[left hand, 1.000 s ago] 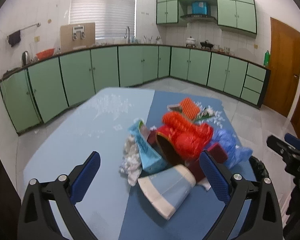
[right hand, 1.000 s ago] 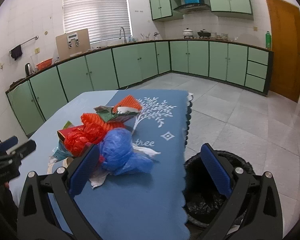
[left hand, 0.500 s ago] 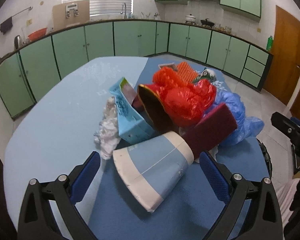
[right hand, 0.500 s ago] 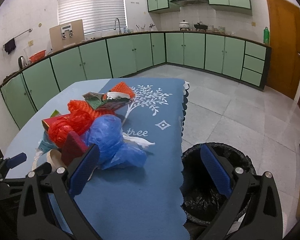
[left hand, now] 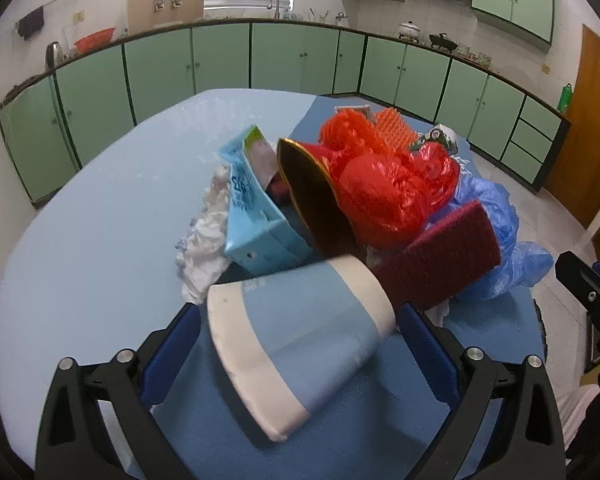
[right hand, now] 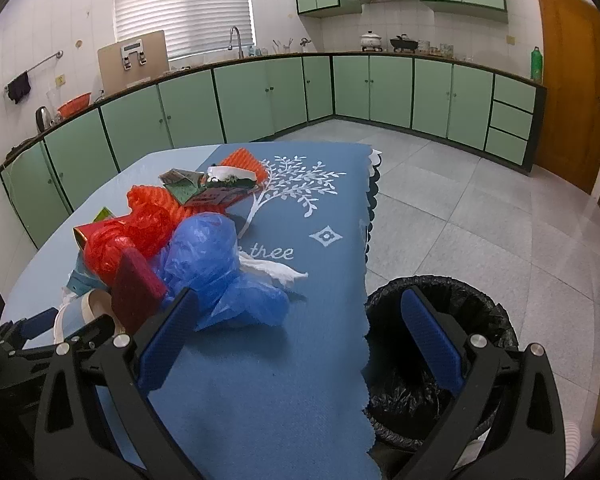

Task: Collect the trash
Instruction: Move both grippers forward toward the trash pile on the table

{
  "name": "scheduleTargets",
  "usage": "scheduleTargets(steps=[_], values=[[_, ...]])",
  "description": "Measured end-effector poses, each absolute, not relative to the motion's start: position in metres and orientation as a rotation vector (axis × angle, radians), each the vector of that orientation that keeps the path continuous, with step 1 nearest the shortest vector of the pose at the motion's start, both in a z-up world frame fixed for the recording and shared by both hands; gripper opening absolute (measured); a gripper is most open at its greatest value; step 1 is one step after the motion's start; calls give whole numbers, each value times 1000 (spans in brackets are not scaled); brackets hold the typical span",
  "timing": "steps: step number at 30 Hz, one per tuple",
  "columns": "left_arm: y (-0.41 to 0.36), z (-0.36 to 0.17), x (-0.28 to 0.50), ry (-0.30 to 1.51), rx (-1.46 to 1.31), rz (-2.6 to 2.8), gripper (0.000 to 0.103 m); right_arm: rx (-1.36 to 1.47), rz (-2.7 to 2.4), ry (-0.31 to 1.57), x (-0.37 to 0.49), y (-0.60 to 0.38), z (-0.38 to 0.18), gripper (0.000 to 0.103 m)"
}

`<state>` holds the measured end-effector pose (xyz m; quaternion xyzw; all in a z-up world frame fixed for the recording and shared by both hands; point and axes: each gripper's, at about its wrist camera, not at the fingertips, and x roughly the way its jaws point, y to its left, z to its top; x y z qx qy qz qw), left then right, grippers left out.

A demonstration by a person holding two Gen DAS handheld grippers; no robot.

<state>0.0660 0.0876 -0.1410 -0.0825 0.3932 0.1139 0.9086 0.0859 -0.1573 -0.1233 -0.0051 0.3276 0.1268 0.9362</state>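
Observation:
A pile of trash lies on the blue table. In the left wrist view a blue and white paper cup [left hand: 300,344] lies on its side between the open fingers of my left gripper [left hand: 298,354]. Behind it are a light blue carton [left hand: 256,216], crumpled white tissue [left hand: 204,256], a red plastic bag [left hand: 388,188], a dark red sponge [left hand: 440,264] and a blue plastic bag [left hand: 508,240]. My right gripper [right hand: 296,340] is open and empty above the table's edge, with the blue plastic bag [right hand: 216,264] at its left finger. A bin with a black liner [right hand: 440,356] stands on the floor beside the table.
An orange ribbed piece [right hand: 244,162] and wrappers [right hand: 208,188] lie further back on the dark blue cloth [right hand: 300,360]. Green kitchen cabinets [right hand: 260,100] run along the walls. A wooden door [right hand: 572,92] is at the right. The floor is grey tile [right hand: 460,208].
My left gripper has moved forward and down to the pile, so the paper cup now lies between its fingers. My right gripper has drifted slightly; its jaws stay open.

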Motion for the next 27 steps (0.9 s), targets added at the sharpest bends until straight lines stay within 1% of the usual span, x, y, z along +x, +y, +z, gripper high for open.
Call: scheduleTargets(steps=[5, 7, 8, 14, 15, 16, 23, 26, 27], values=[[93, -147, 65, 816, -191, 227, 96, -8, 263, 681, 86, -158, -128, 98], [96, -147, 62, 812, -210, 202, 83, -9, 265, 685, 85, -157, -128, 98], [98, -147, 60, 810, -224, 187, 81, -10, 266, 686, 86, -156, -128, 98], [105, -144, 50, 790, -231, 181, 79, -18, 292, 672, 81, -149, -124, 98], [107, -141, 48, 784, -232, 177, 64, -21, 295, 668, 81, -147, -124, 98], [108, -138, 45, 778, -242, 153, 42, -24, 300, 664, 80, -145, -123, 98], [117, -131, 36, 767, -246, 134, 42, -28, 350, 630, 84, -125, -111, 98], [122, -133, 32, 772, -252, 133, 38, -34, 372, 624, 82, -119, -110, 98], [124, -133, 30, 770, -252, 129, 33, -36, 382, 625, 81, -117, -109, 98]])
